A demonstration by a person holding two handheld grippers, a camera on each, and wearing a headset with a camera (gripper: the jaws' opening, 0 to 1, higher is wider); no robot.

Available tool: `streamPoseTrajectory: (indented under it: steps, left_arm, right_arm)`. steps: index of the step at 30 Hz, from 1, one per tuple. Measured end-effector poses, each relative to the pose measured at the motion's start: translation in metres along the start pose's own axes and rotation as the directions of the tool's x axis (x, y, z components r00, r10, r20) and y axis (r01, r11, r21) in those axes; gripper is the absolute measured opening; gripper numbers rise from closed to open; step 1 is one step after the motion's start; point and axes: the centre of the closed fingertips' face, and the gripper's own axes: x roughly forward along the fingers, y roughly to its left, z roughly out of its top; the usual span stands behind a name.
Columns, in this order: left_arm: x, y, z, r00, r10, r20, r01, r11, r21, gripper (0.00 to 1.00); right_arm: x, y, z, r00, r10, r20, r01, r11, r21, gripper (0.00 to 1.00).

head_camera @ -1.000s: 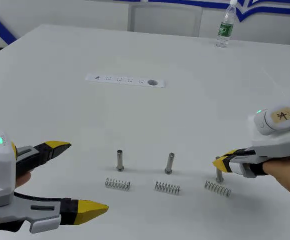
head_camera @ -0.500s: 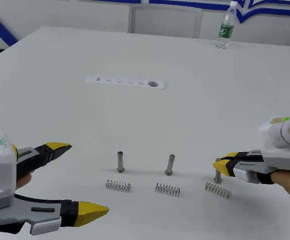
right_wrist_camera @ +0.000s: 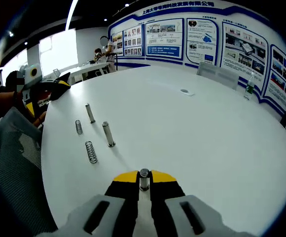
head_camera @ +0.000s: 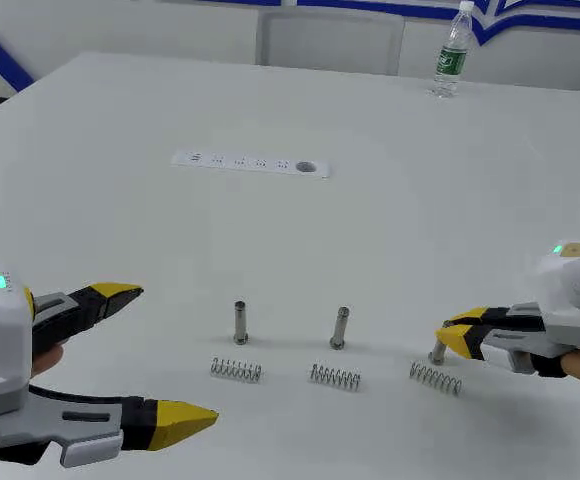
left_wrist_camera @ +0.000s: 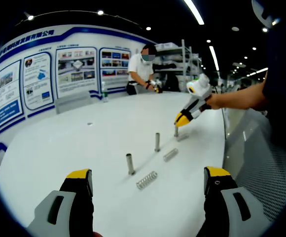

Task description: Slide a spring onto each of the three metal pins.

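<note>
Three metal pins stand in a row on the white table: left pin (head_camera: 240, 322), middle pin (head_camera: 340, 327), right pin (head_camera: 437, 352). A spring lies in front of each: left spring (head_camera: 235, 369), middle spring (head_camera: 334, 376), right spring (head_camera: 435, 377). My right gripper (head_camera: 457, 331) comes in from the right, and its yellow tips hide the top of the right pin. In the right gripper view that pin (right_wrist_camera: 144, 178) sits pinched between the jaws of the right gripper (right_wrist_camera: 144, 180). My left gripper (head_camera: 155, 355) hovers wide open at the near left, holding nothing, left of the left pin (left_wrist_camera: 130, 164).
A white power strip (head_camera: 250, 162) lies mid-table beyond the pins. A water bottle (head_camera: 454, 50) stands at the far right edge, and a chair (head_camera: 330, 38) is behind the table. A person (left_wrist_camera: 142, 69) stands at the far end.
My right gripper has sunk lower and its body has drawn back to the right, with its tips still at the right pin. The left gripper, pins and springs have not moved.
</note>
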Motion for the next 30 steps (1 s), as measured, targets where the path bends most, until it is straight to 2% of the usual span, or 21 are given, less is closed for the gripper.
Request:
streamPoseTrajectory:
  steps: [14, 30]
  left_arm:
    - [0.0001, 0.0005, 0.0005, 1.0000, -0.001, 0.004, 0.001, 1.000, -0.002, 0.95]
    - [0.0017, -0.0003, 0.0023, 0.9999, -0.005, 0.011, 0.005, 1.000, 0.001, 0.95]
  right_arm:
    - [-0.0003, 0.0024, -0.0002, 0.9998, 0.003, -0.020, -0.004, 1.000, -0.008, 0.10]
    - [-0.0094, 0.0036, 0.0014, 0.9999, -0.002, -0.014, 0.002, 1.000, -0.010, 0.17]
